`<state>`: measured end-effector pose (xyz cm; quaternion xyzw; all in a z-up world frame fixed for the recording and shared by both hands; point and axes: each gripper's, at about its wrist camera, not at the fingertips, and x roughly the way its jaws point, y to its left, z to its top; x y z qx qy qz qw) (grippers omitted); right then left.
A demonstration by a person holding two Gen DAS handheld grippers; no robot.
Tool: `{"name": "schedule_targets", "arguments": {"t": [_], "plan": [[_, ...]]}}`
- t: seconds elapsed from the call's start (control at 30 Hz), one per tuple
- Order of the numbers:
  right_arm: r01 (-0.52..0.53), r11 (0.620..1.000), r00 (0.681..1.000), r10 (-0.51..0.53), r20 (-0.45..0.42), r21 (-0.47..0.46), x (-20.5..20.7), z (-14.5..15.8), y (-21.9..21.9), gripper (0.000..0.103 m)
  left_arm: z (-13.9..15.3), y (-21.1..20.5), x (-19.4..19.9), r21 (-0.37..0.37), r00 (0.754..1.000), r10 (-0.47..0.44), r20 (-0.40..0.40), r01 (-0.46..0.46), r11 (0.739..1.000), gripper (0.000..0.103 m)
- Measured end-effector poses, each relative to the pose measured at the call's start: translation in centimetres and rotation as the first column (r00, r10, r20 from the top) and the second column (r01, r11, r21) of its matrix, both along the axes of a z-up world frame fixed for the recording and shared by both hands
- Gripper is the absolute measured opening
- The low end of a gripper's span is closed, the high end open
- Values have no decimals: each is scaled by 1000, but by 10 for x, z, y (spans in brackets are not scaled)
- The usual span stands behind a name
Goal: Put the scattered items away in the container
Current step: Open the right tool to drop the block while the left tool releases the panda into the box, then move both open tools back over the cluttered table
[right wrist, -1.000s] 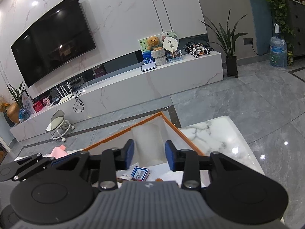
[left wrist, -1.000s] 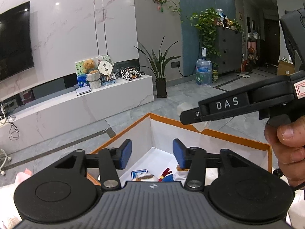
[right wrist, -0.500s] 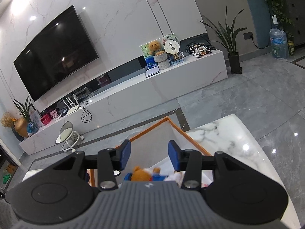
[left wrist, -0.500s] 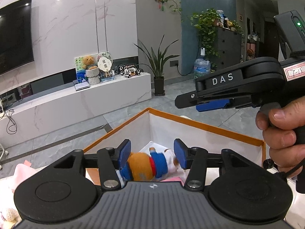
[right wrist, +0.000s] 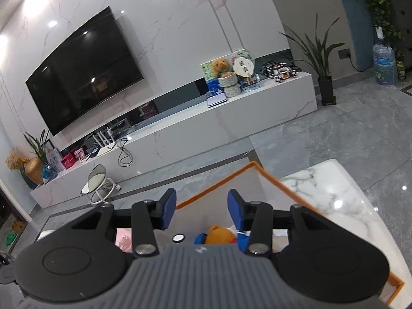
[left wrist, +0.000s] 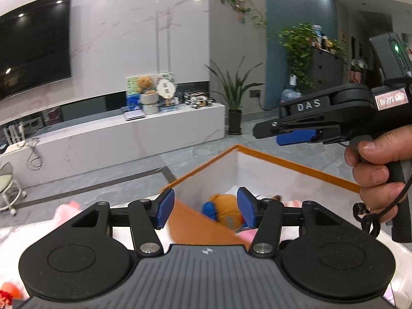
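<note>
1. Below the left claw [left wrist: 204, 208] sits the container [left wrist: 296, 166], a white fabric box with an orange rim.
2. Inside it, just beyond the claw's blue pads, lies an orange plush toy [left wrist: 226, 209] dressed in blue.
3. Left claw: jaws opening, nothing gripped.
4. Right claw [right wrist: 202, 212]: jaws apart, empty, above the same box on the marble surface [right wrist: 334, 193].
5. A hand [left wrist: 381, 170] holds the right claw's handle.

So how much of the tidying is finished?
Partly done: an orange plush toy and other items already lie inside the orange-rimmed box. Neither left gripper nor right gripper holds anything; the left jaws are opening. A pink toy outside remains.
</note>
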<state>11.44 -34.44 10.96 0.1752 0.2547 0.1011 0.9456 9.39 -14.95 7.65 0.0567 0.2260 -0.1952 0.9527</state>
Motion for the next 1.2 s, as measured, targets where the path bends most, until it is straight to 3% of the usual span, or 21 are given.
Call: {"name": "schedule_targets", "arguments": {"t": [0.23,0.47,0.7,0.9,1.07,1.2], "plan": [[-61,998,998,61,14,-19,2,0,37,48,9,61,-15,23,996,92,22,-93,995,70],[-137,989,990,138,27,-51,2,-4,78,49,-2,126,-33,29,976,217,-2,-216,976,73],[-230,967,972,233,17,-112,0,-13,125,53,-14,193,-45,42,937,343,-57,-341,939,75],[-322,932,946,325,-10,-163,-2,-26,164,54,-10,245,-55,-36,888,456,-60,-458,888,86],[-387,898,921,389,-35,-208,-6,-38,190,54,-24,264,-55,-44,871,483,-91,-488,872,86],[-433,866,900,433,-60,-250,-14,-51,206,59,-34,262,-51,-74,881,450,-144,-463,883,87]]}}
